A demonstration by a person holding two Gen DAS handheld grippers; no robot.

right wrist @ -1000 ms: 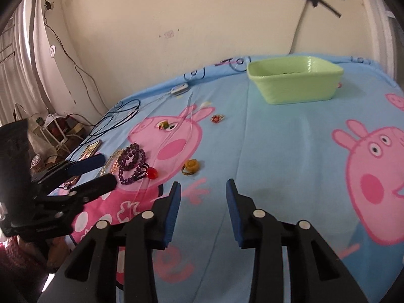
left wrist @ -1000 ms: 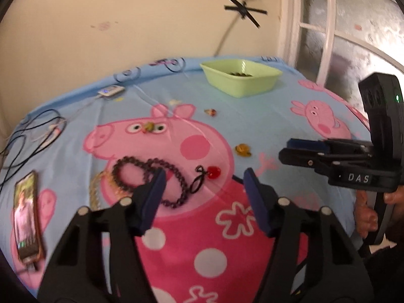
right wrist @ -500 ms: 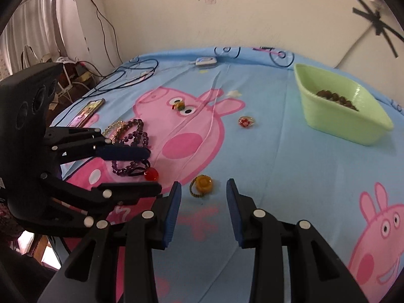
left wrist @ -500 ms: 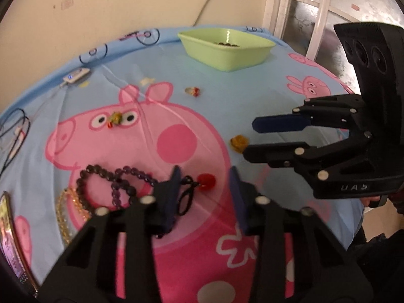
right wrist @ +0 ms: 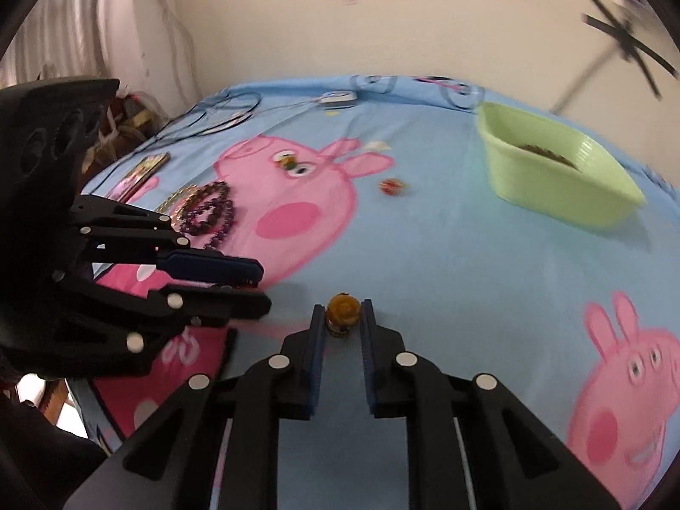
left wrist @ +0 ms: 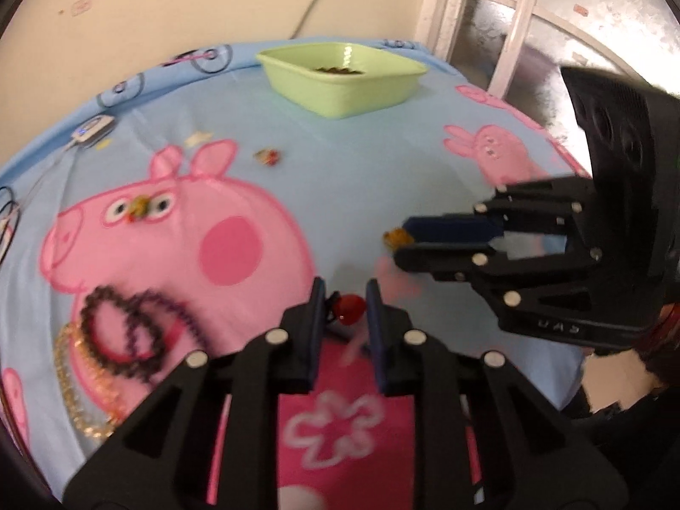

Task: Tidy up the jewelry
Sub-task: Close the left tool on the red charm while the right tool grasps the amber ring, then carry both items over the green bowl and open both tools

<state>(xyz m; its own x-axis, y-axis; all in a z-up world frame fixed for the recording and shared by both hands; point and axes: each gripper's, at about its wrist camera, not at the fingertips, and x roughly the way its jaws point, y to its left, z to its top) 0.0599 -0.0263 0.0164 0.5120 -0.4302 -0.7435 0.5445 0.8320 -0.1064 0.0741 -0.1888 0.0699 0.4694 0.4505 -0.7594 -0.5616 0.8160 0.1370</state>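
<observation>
Though the lettering on my right hand-held gripper body is too blurred to read, its jaws pinch the amber ring on the blue cartoon bedsheet. My left hand-held gripper is closing around the red pendant, just left of the right one. The green tray sits far off.

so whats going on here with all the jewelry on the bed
A person works two handheld grippers over a cartoon bedsheet. The left gripper is closing around a red pendant; the right gripper has shut on an amber ring. A green tray waits further back, already holding some pieces.
</observation>
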